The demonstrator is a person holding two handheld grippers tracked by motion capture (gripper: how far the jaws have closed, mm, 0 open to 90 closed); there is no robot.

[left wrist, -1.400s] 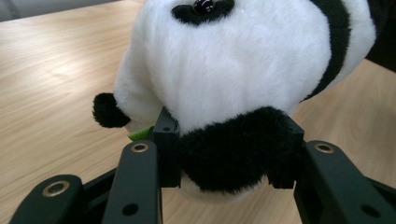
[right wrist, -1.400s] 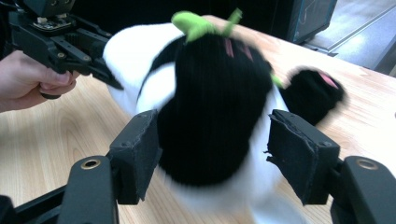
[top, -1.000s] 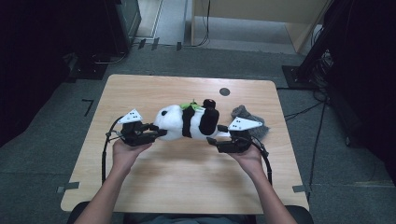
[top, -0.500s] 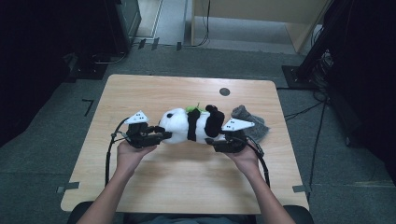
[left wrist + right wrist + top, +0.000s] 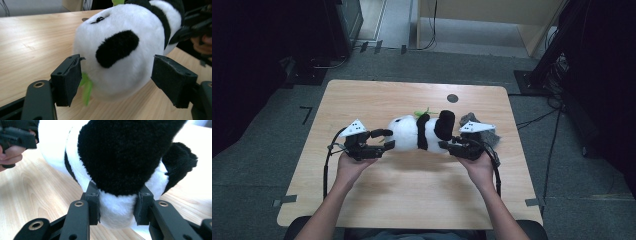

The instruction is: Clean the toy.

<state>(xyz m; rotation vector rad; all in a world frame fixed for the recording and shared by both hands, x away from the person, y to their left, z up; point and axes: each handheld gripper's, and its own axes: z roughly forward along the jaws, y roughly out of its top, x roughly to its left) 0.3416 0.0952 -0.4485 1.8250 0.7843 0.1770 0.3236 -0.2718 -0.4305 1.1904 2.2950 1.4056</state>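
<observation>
A black-and-white plush panda (image 5: 409, 134) lies on its side across the middle of the wooden table (image 5: 412, 200), head to the left. My left gripper (image 5: 385, 140) is at the head; its jaws have just been opening and now stand wide around the head (image 5: 117, 45) with a gap at the pads (image 5: 172, 82). A green felt leaf (image 5: 86, 87) pokes out by the left pad. My right gripper (image 5: 445, 145) has just been closing and its pads (image 5: 93, 206) squeeze the panda's white rear end (image 5: 117, 212) below a black leg.
A crumpled grey object (image 5: 493, 136) lies on the table just behind my right hand. A small dark round mark (image 5: 452, 98) sits near the far edge. Bare wood stretches in front of the panda and to the left. Dark equipment and cables surround the table on the floor.
The left jaws have spread apart and let go of the panda's head. The right jaws have closed onto the panda's rear. The panda has settled slightly lower on the table.
</observation>
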